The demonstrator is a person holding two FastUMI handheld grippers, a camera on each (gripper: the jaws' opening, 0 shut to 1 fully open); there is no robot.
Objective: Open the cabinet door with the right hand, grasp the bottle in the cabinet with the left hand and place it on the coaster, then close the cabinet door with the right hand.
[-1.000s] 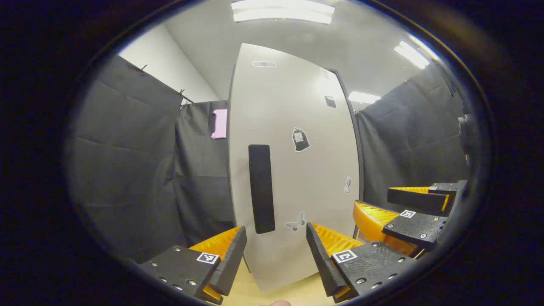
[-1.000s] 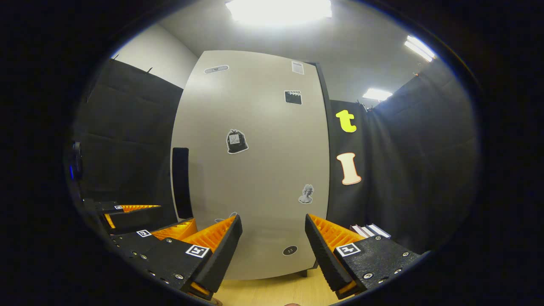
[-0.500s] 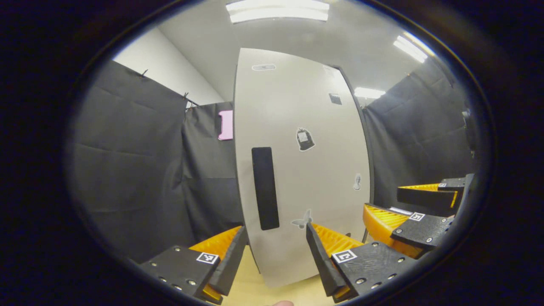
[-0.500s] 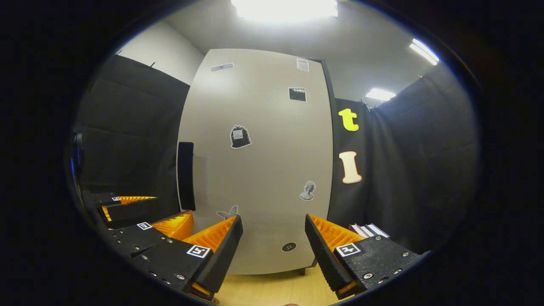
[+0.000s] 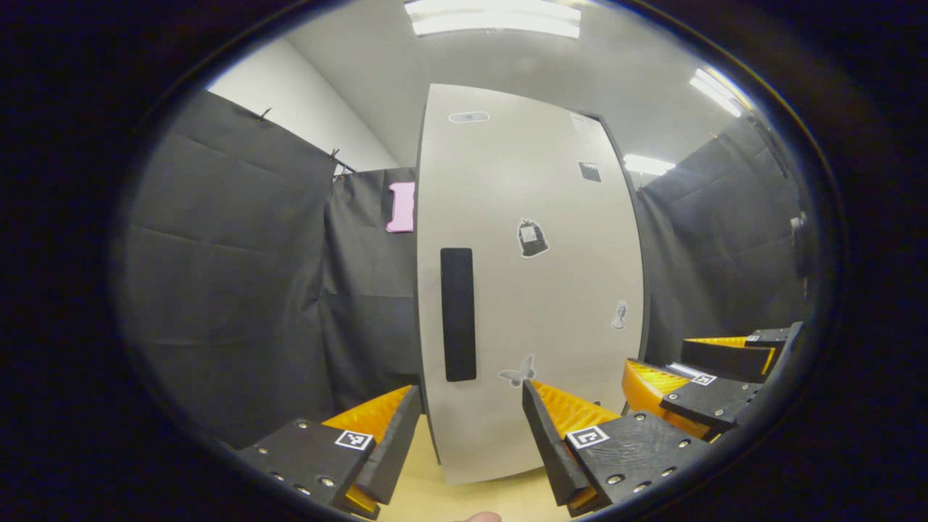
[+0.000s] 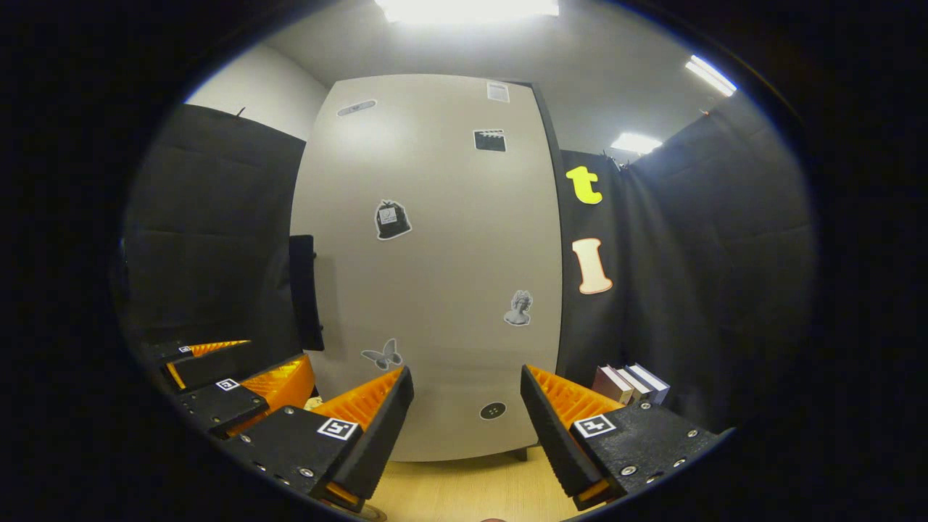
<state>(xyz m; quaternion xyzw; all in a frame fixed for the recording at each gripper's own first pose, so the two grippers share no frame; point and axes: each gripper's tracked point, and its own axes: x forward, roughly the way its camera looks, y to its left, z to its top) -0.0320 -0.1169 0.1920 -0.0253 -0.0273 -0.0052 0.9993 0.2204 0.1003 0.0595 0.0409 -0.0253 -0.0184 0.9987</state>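
A tall pale grey cabinet door (image 5: 536, 290) stands shut in front of me, dotted with small stickers. Its black vertical handle (image 5: 458, 314) sits near the door's left edge, above and between my left gripper's fingers. The left gripper (image 5: 471, 435) is open and holds nothing. In the right gripper view the same door (image 6: 435, 275) rises ahead, with the handle (image 6: 304, 290) off to the left. My right gripper (image 6: 467, 428) is open too, short of the door's lower part. Whatever is inside the cabinet is hidden by the door.
The cabinet stands on a light wooden tabletop (image 6: 464, 493). A few books (image 6: 631, 380) stand to the right of the cabinet. Each gripper shows in the other's view: the right one (image 5: 703, 370), the left one (image 6: 225, 377).
Both grippers stay open. The cabinet has drifted rightward in the left gripper view. In the right gripper view the door sits slightly higher and the books show more.
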